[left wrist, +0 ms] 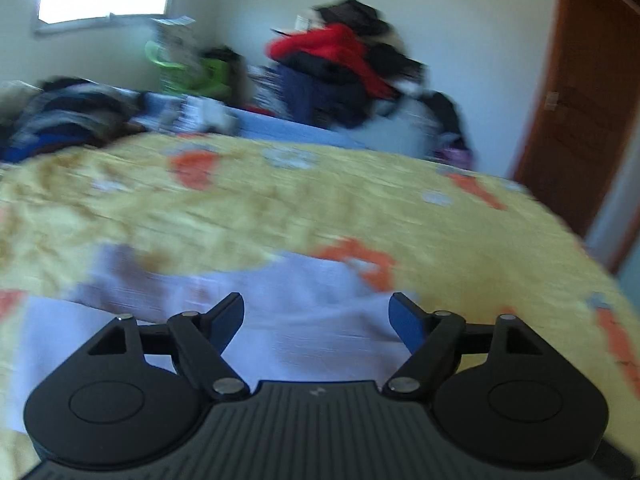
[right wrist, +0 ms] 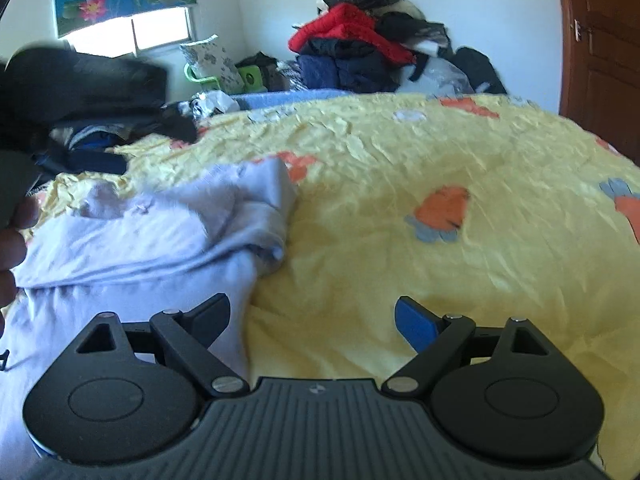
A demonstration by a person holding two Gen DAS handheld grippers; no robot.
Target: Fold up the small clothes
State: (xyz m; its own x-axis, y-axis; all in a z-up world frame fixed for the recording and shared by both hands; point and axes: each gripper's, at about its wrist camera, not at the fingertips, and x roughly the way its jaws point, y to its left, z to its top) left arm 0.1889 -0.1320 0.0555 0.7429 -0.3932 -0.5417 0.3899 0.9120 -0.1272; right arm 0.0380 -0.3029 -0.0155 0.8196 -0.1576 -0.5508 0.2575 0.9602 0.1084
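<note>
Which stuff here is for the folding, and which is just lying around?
For the folding:
- pale lilac garment
- left hand-held gripper, open
- right hand-held gripper, open

Just lying around:
- clothes pile with red jacket
- green basket
- yellow bedspread

pale lilac garment (right wrist: pixel 132 236): soft matt cloth, creased. yellow bedspread (right wrist: pixel 400 184): thin crinkled cloth, slight sheen. right gripper (right wrist: pixel 312 320): matt black plastic, ribbed housing, shiny metal pivot pins, smooth blue pads; left gripper (left wrist: pixel 318 320) same. door (right wrist: pixel 600 60): brown wood, semi-gloss
</note>
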